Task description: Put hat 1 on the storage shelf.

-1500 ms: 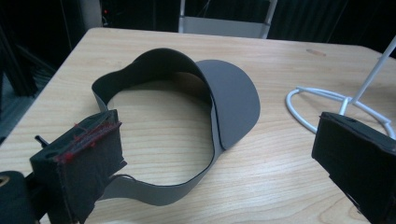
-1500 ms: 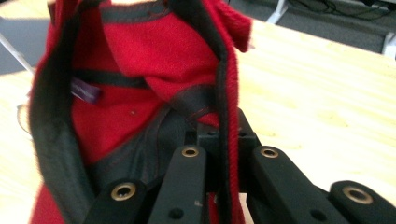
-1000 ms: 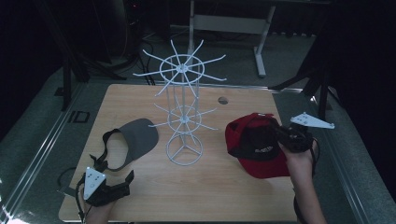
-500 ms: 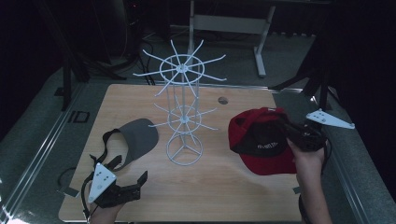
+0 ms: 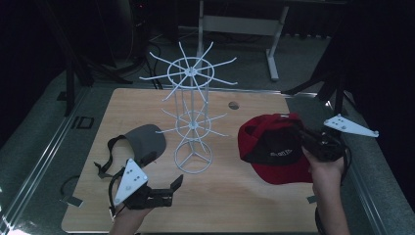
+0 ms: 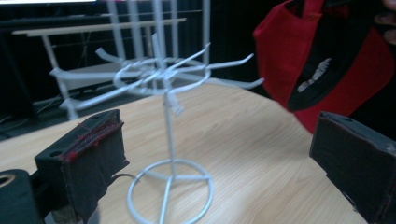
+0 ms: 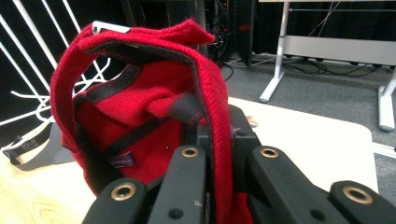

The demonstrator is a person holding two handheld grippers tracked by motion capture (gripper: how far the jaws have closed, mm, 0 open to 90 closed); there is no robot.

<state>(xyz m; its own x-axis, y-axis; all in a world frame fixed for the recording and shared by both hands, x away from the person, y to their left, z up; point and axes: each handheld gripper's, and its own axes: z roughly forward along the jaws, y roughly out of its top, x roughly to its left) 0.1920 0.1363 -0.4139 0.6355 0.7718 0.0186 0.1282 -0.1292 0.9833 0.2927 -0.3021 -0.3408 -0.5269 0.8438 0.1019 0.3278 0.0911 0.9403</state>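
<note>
1. Red cap: pinched at its rim in my right gripper, now lifted off the table, right of the wire rack.
2. My left gripper: jaws spread, empty, raised since a second ago.
3. Grey visor: lying left of the rack, waiting.

text: "ID" | on: label at table's left edge | cap print: unreadable

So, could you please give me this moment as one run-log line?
right claw: shut on red cap | left claw: open, facing white wire rack | grey visor: on table
</note>
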